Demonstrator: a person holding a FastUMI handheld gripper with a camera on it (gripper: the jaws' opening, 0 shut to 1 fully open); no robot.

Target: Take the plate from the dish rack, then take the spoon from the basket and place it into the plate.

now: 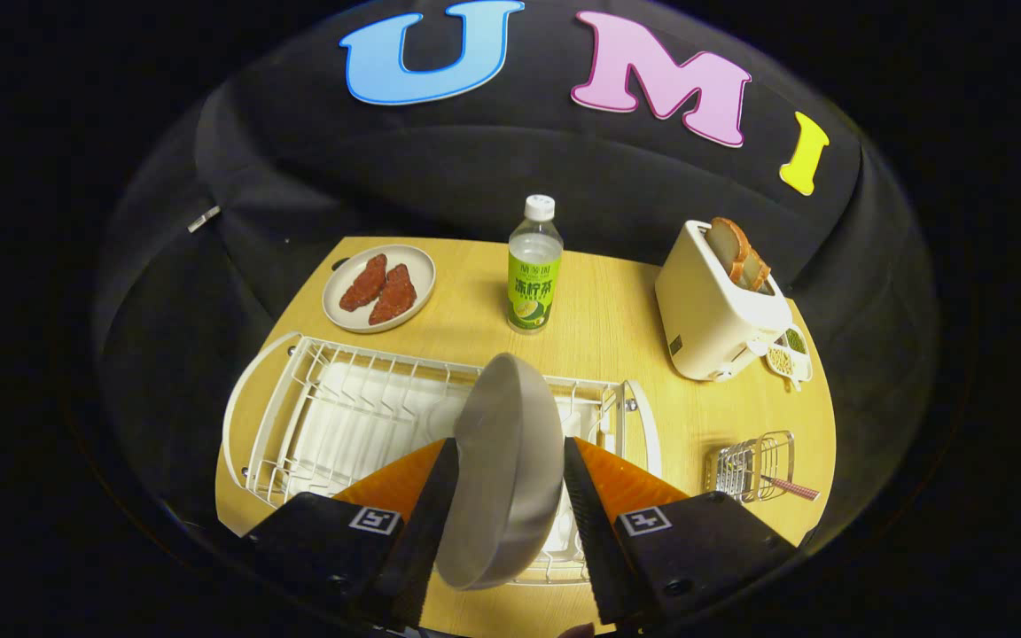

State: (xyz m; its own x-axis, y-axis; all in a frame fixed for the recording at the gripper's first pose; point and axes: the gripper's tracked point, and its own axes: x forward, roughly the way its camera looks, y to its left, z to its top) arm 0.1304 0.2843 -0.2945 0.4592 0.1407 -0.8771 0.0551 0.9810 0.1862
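Observation:
A grey plate [502, 470] stands on edge between my two fingers, lifted over the white wire dish rack [298, 416]. My gripper [503, 514] is shut on the plate, one finger pressing on each face. The rack lies on the wooden table just beyond and below the fingers. To the right of the fingers stands a small wire basket [754, 465] with a spoon's checked handle [790, 486] sticking out of it toward the right.
Beyond the rack are a plate with two red meat pieces [379, 287], a green-labelled bottle [533, 266] and a cream toaster with bread slices [719, 306]. A small dish of condiments [790, 354] sits beside the toaster. Bare table [617, 310] lies between bottle and toaster.

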